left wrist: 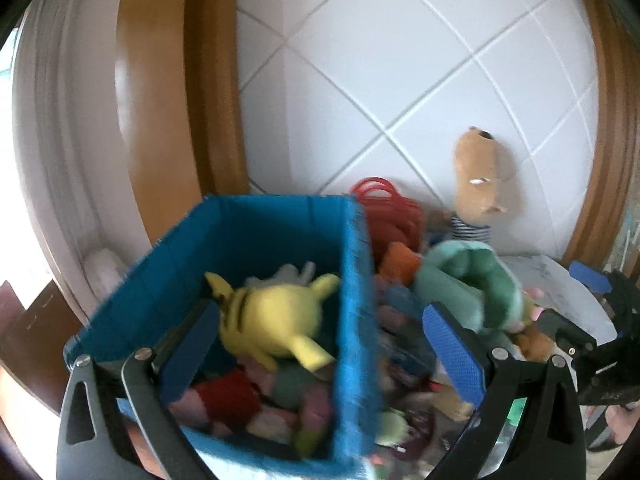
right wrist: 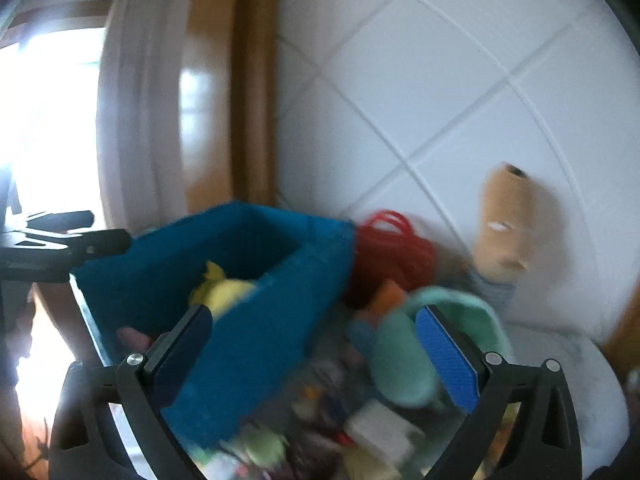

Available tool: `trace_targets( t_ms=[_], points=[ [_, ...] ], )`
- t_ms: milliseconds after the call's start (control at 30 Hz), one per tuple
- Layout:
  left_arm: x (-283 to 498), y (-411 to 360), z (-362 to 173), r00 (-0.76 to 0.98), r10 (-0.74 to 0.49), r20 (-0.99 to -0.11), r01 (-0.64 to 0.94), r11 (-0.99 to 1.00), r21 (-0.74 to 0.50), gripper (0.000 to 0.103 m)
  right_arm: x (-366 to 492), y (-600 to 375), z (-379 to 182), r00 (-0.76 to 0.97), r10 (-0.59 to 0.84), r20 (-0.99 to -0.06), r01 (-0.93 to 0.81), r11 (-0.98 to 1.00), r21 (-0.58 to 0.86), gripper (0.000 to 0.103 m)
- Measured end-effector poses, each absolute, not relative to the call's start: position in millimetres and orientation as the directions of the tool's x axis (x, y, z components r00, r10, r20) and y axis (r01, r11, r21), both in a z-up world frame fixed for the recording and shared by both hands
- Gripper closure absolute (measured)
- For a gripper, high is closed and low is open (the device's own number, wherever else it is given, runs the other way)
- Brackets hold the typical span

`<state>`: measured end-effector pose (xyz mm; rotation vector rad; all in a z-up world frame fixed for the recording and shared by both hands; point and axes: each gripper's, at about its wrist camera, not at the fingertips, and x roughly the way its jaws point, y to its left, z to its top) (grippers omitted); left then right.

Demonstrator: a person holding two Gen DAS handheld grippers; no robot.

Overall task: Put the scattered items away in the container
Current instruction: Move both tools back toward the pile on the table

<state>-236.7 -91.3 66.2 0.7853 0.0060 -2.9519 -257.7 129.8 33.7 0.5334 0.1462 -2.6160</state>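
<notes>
left gripper (left wrist: 320, 344): fingers spread wide, gripping nothing, above the blue bin's near right corner
right gripper (right wrist: 316, 354): fingers also released, empty, over the bin's right wall
blue bin (left wrist: 356, 280): on the white table (left wrist: 560, 280), holds yellow plush (left wrist: 272, 324) on top of other soft toys
green plush (left wrist: 468, 280): just right of the bin, in the loose pile
red cord coil (left wrist: 384, 200): behind the bin's far right corner
brown plush dog (left wrist: 480, 172): right of the bin, upright against the tiled wall (left wrist: 400, 60)
focus: both views motion-blurred

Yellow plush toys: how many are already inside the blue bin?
1. A yellow plush with dark stripes lies on top of the other soft items inside the blue bin, near its right wall. More could be buried beneath it; blur prevents certainty.
</notes>
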Motion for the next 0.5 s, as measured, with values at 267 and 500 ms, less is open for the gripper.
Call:
trace_targets(
  t_ms=[267,500],
  points=[
    [-182.7,-14.0,25.1,-0.83,-0.104,-0.548,0.129,-0.992,-0.006,0.0,-188.4,220.7,1.8,-0.795,-0.383,-0.47,0.423,-0.906,0.022,0.0],
    [-124.4,14.5,15.1,-0.83,-0.125,-0.543,0.143,-0.99,0.009,0.0,-128.4,245.5,-9.8,-0.797,-0.338,-0.5,0.382,-0.924,0.017,0.0]
  ],
)
